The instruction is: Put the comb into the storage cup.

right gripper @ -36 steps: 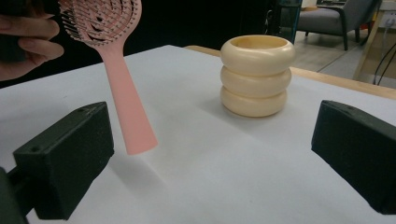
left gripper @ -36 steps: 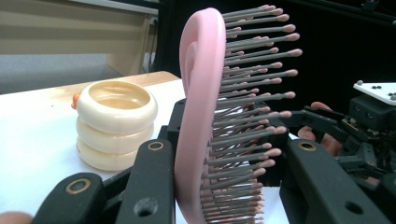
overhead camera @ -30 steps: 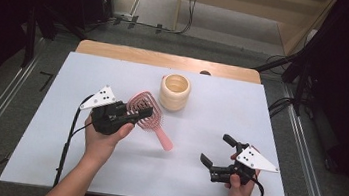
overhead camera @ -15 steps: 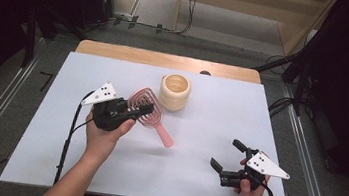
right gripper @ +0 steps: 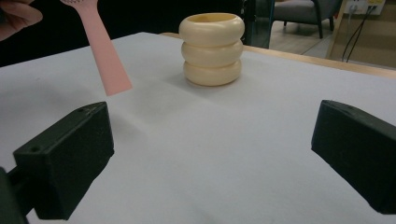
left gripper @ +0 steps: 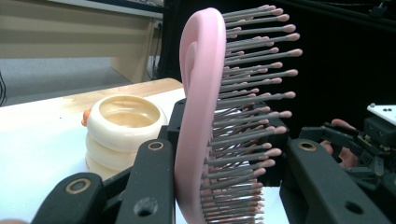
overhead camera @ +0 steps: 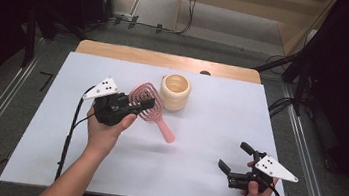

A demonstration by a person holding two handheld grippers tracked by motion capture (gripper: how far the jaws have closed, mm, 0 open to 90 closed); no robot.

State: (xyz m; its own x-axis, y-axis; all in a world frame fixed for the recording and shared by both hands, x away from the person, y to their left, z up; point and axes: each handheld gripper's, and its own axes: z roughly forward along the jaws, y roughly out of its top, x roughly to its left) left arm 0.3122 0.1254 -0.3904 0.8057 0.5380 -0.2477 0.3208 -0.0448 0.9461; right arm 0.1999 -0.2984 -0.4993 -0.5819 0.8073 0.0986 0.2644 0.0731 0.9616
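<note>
High view: L gripper (overhead camera: 133, 107) has its jaws clamped on the head of the pink hairbrush (overhead camera: 148, 109), lifted off the white table (overhead camera: 209, 127). Brush's long axis runs diagonally, handle pointing down and toward the R side, free end hanging in the air. Cream ribbed cup (overhead camera: 175, 92) stands upright just behind the brush head, near but not touching as far as I can tell. R gripper (overhead camera: 236, 161) sits low near the front R corner, jaws wide apart, nothing between them, well apart from brush and cup.

L gripper view: brush (left gripper: 205, 116) held edge-on betw. the two jaws, bristles facing the R jaw, pink back against the L one. Cup (left gripper: 123, 128) behind, to the left.

R gripper view: jaws spread wide over bare table. Brush handle (right gripper: 105, 51) hangs in at upper left; cup (right gripper: 212, 49) ahead, centre.

Judgement: I read the next move as brush into cup, handle first. L hand is by far the nearer. Handle tip lies to the near side of the cup mouth, so brush must tip upright first.

No brand, label or writing legible anywhere.
</note>
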